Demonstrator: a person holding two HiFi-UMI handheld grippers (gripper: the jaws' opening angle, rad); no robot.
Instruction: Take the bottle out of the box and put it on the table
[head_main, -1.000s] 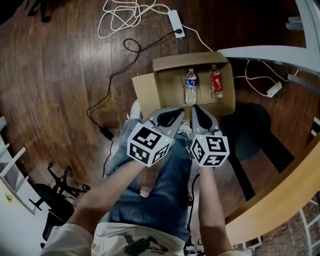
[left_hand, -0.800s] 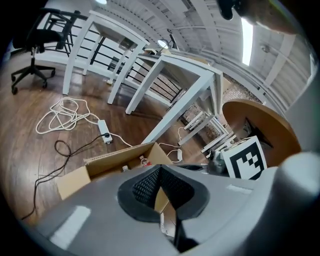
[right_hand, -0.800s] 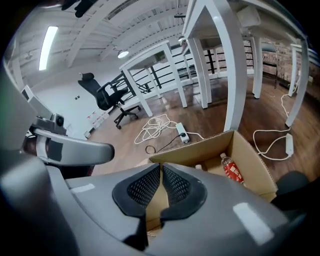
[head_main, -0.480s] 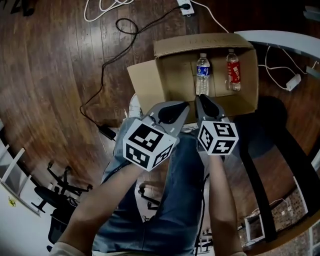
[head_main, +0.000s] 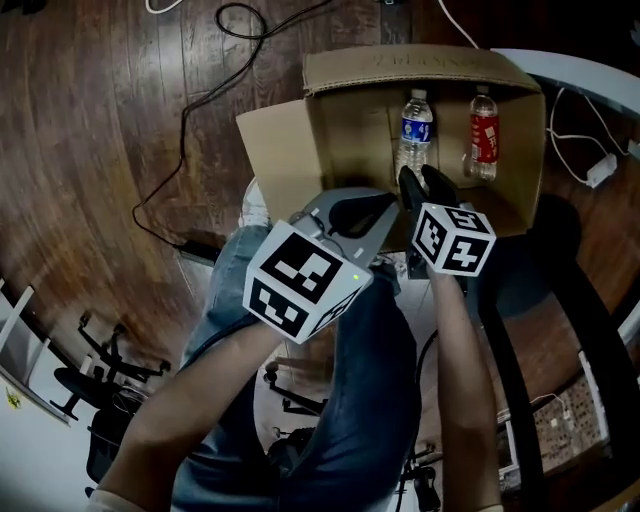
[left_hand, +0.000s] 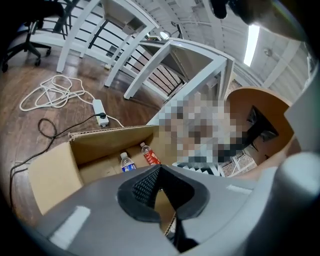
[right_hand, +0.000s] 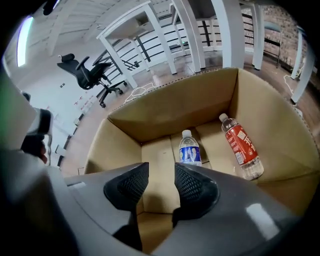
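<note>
Bottle with a blue label (right_hand: 190, 150) lies on the floor of an open cardboard box (right_hand: 170, 107), cap toward the far wall. A second bottle with a red label (right_hand: 241, 146) lies near it on the right, a little slanted and not touching it (both are clear plastic with white caps). In the head view the blue-labelled one (head_main: 415, 135) sits about mid-box and the red-labelled one (head_main: 484, 132) is close to the right wall.

The right gripper (head_main: 425, 180) hangs over the near edge of the box, pointing steeply down toward the blue label. Its jaws are opening, with only bare cardboard between them. The left gripper (head_main: 360, 205) is just beside it at the box's near left, outside the walls, and its jaws meet at the tips on nothing.

The box stands on a dark wood floor (head_main: 100, 150), where a black cable (head_main: 190, 120) trails off to the left.
</note>
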